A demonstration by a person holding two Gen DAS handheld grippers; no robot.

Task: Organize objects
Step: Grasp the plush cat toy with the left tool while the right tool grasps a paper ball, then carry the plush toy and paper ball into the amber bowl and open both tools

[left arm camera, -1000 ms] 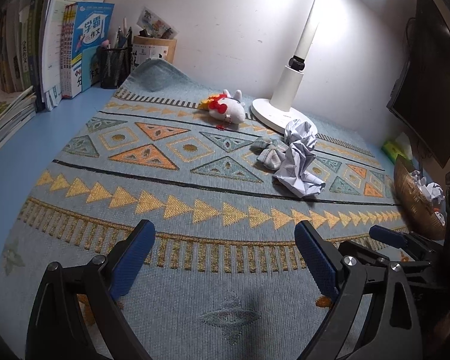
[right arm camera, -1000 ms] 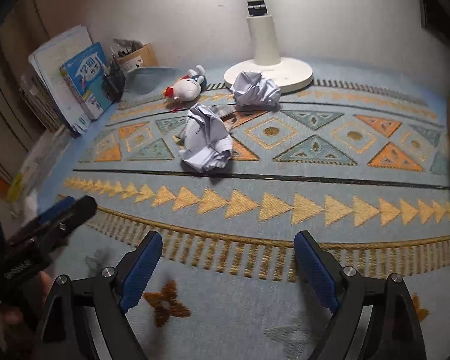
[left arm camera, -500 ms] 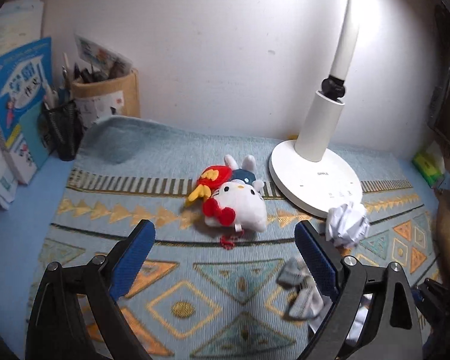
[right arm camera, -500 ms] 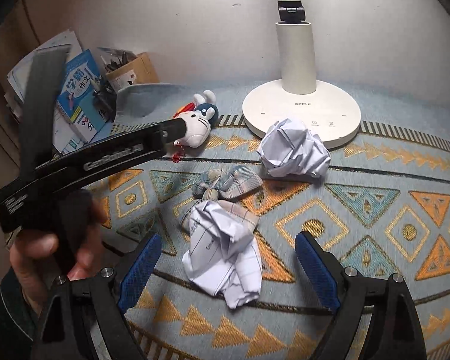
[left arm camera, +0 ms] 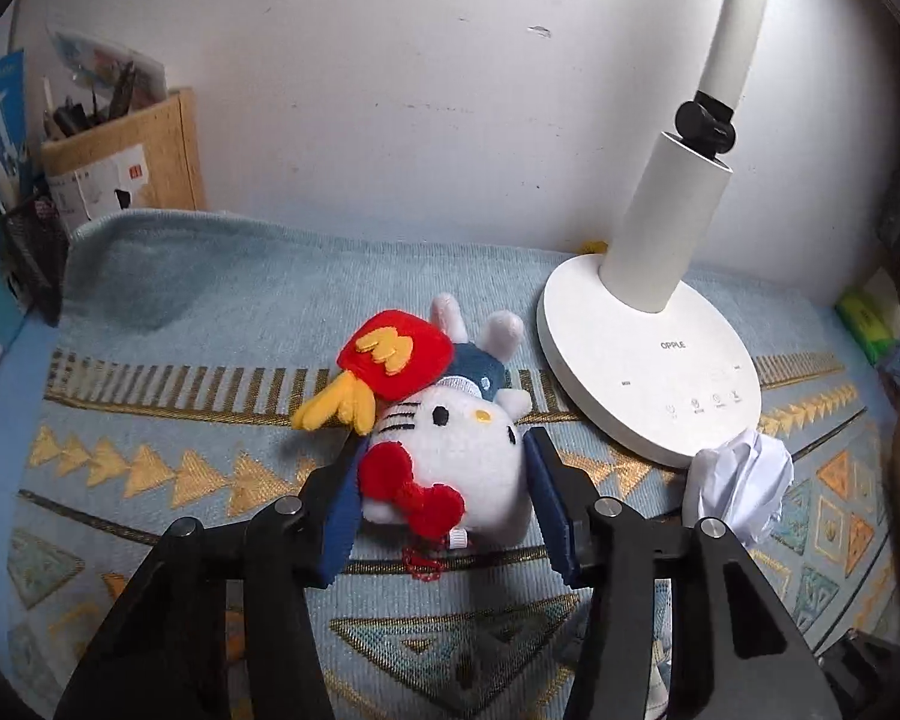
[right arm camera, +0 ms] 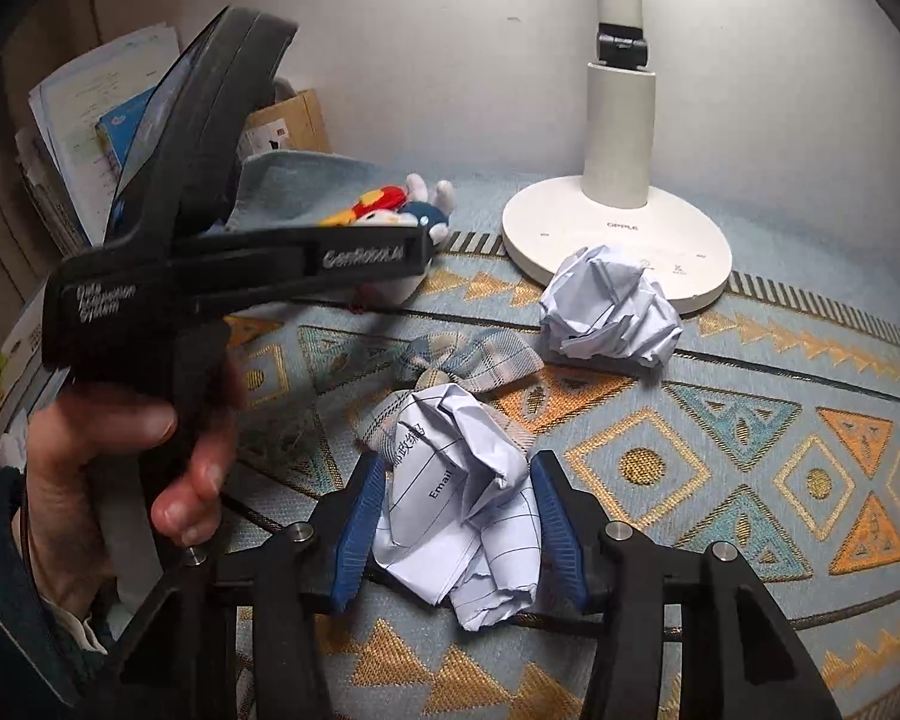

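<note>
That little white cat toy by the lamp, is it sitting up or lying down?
Lying down. The plush cat rests on its back on the patterned mat, face up, feet towards the wall, beside the lamp base.

Your white plush cat [left arm camera: 450, 456], with its red bow and red-and-yellow pouch, lies on its back near the mat's [left arm camera: 210, 312] rear edge. Toward the middle lie a printed crumpled paper [right arm camera: 462, 492], a plaid cloth bow [right arm camera: 474, 360] touching it behind, and a second paper ball [right arm camera: 609, 312] further back.
</note>
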